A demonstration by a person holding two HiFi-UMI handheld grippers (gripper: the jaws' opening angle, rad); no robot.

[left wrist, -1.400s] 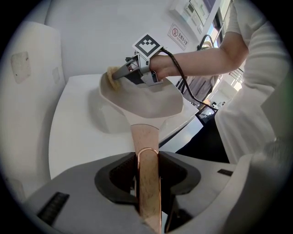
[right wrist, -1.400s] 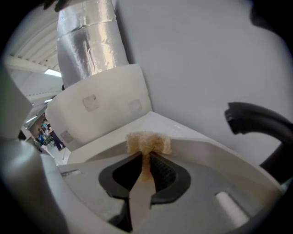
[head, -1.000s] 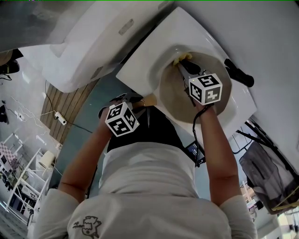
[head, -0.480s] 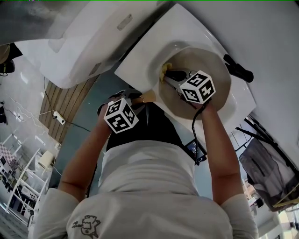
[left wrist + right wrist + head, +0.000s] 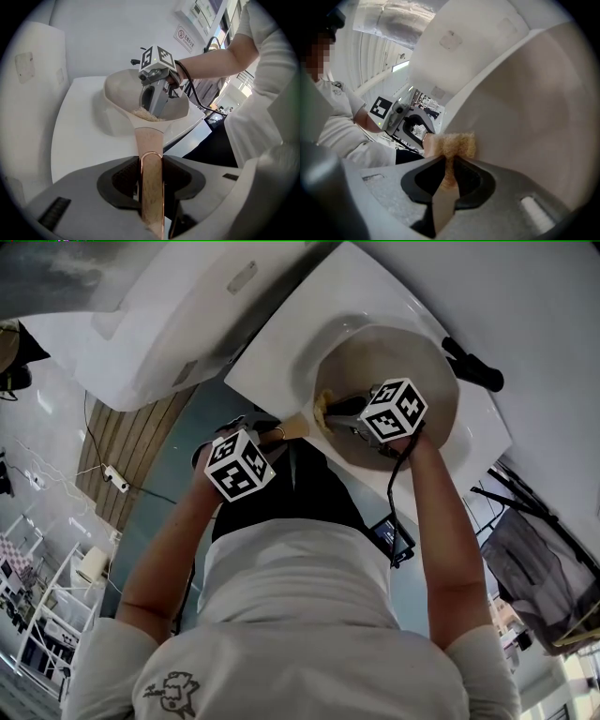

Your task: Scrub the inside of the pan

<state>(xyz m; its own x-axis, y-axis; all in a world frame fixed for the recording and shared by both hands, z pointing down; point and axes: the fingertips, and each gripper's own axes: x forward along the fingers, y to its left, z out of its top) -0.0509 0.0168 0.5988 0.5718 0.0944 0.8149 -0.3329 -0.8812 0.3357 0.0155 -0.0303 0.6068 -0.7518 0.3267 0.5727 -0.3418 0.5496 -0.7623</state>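
R claw point(image 5: 449, 169) grips 1 sponge point(image 5: 458, 143) in 1 pan point(image 5: 525, 103); L claw point(image 5: 151, 190), handle point(image 5: 150, 152).

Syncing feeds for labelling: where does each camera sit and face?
Head view: on the head, facing down at the pan; torso, arms show.
Left gripper view: on the left gripper, looking along the clamped handle into the pan; right forearm shows.
Right gripper view: on the right gripper, facing its sponge against the pan.
Shared: each gripper view shows the other gripper.
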